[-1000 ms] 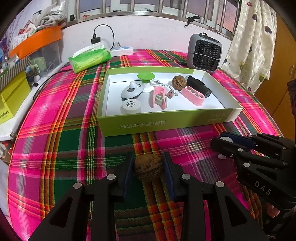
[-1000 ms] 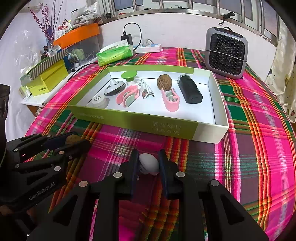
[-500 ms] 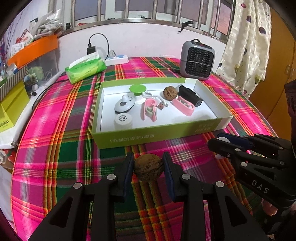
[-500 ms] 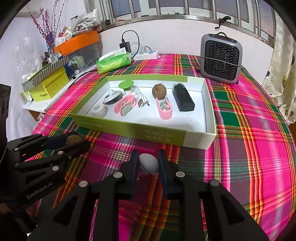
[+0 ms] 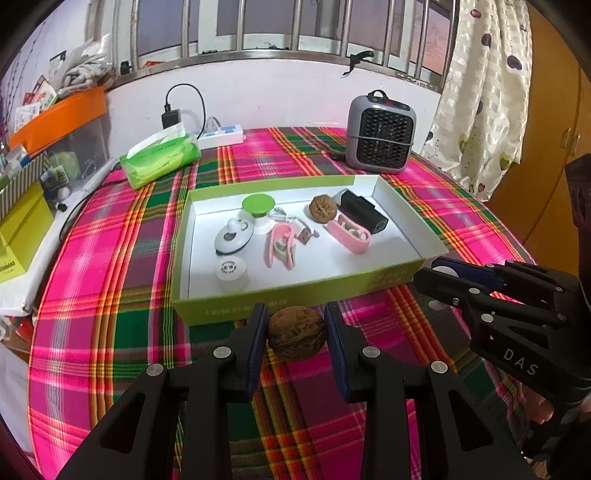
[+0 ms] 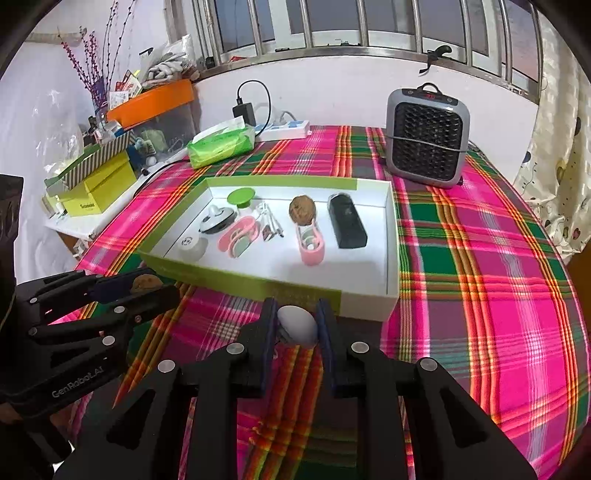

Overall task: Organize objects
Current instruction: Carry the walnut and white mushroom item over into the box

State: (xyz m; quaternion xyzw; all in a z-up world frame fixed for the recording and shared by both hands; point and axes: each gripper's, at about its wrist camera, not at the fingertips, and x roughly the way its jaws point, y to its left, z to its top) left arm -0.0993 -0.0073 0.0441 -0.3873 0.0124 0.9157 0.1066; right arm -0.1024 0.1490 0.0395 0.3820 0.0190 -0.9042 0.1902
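You're in a lived-in home room: plaid tablecloth (image 5: 110, 258), barred window (image 6: 369, 26) at 12 o'clock, floral curtain (image 5: 480, 92) at 2, small heater (image 6: 426, 134) at 1, tissue pack (image 5: 159, 158) and power strip (image 5: 221, 134) at 11 (clutter bins (image 6: 155, 99) at 10).

a grey heater (image 5: 380, 133) stands far right on the plaid tablecloth (image 5: 110, 295). a green tissue pack (image 5: 159, 160) lies far left, with a white power strip (image 5: 221, 134) just behind it by the wall. yellow boxes (image 6: 96, 188) and an orange-lidded bin (image 6: 155, 99) sit off the table's left. a spotted curtain (image 5: 480, 92) hangs right.
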